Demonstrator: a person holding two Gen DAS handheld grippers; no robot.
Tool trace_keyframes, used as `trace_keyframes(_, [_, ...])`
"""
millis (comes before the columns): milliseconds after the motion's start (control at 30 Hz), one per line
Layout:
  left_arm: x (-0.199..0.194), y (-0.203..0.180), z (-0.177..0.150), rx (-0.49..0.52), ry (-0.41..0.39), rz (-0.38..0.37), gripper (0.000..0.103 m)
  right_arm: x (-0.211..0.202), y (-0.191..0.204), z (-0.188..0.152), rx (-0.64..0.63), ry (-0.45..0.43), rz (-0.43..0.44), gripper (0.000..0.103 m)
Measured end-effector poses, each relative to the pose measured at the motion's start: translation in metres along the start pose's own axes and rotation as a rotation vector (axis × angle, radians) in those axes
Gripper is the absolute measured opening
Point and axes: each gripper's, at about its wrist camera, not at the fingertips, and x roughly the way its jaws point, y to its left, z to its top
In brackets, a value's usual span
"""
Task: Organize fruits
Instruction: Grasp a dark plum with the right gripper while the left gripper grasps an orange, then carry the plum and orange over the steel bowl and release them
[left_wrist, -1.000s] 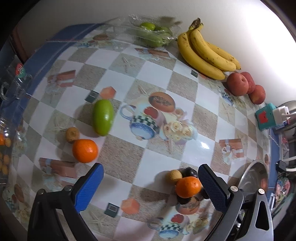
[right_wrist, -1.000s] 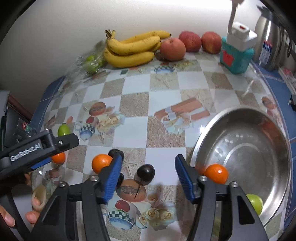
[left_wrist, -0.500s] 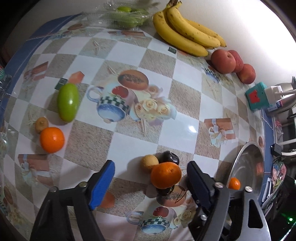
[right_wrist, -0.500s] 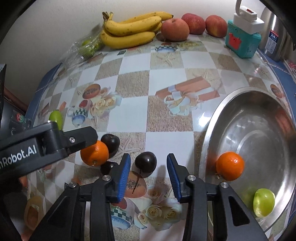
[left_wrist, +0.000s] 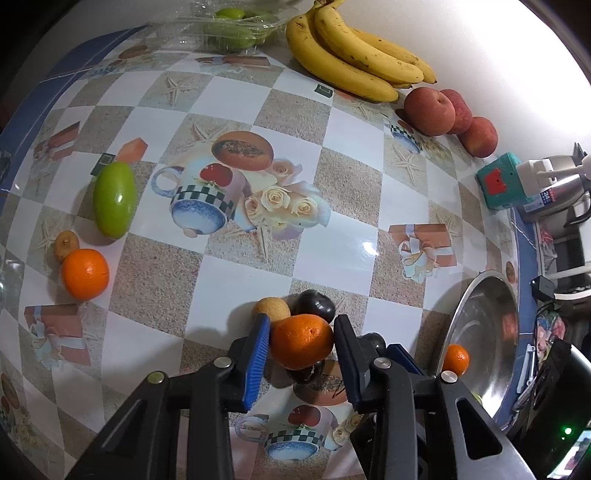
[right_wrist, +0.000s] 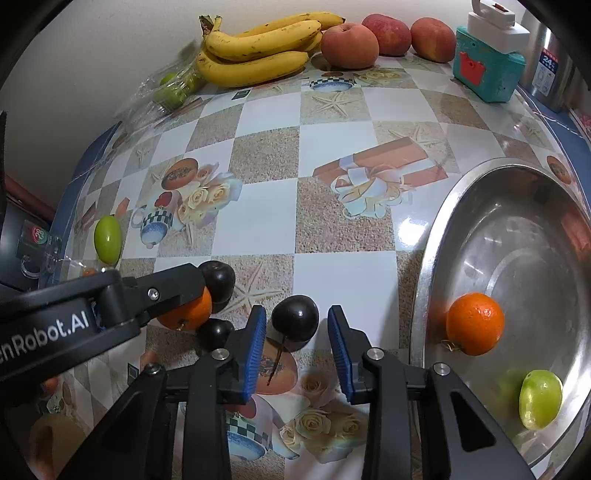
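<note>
the left gripper (left_wrist: 301, 345) clamps an orange (left_wrist: 302, 341) between its pads while the right gripper (right_wrist: 297, 341) stands released around a dark plum (right_wrist: 295, 323) on the worktop (right_wrist: 332, 221), so it should close gently and squarely.

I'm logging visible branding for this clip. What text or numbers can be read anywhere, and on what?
"nRobot.AI", cut off at the frame edge: on the left gripper body, seen from the right wrist.
"24": on the steel flask label; smaller print is unreadable.
Round sticker at left: blurred, unreadable.
</note>
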Motion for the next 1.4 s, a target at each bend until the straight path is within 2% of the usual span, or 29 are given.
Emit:
trace_keyframes(267, [-0.009, 0.0, 0.002, 0.003, -0.023, -0.007, 0.037, 0.002, 0.001, -0.001, 0.001, 0.005, 0.004, 0.028])
trace_keyframes(500, [-0.018, 0.002, 0.004, -0.003, -0.049, -0.013, 0.037, -0.002, 0.0, -0.001, 0.018, 0.003, 0.021, 0.027])
trace_keyframes(900, [-0.038, -0.003, 0.005, 0.004, -0.098, -0.034, 0.037, -0.037, -0.008, 0.007, 0.062, -0.069, 0.061, 0.027])
trace_keyframes(1267, [-0.043, -0.029, 0.001, 0.066, -0.107, -0.044, 0.037, -0.072, -0.067, 0.014, 0.212, -0.139, 0.001, 0.027])
trace_keyframes(1400, [-0.045, -0.048, -0.002, 0.115, -0.106, -0.054, 0.037, -0.083, -0.092, 0.013, 0.272, -0.166, -0.05, 0.027])
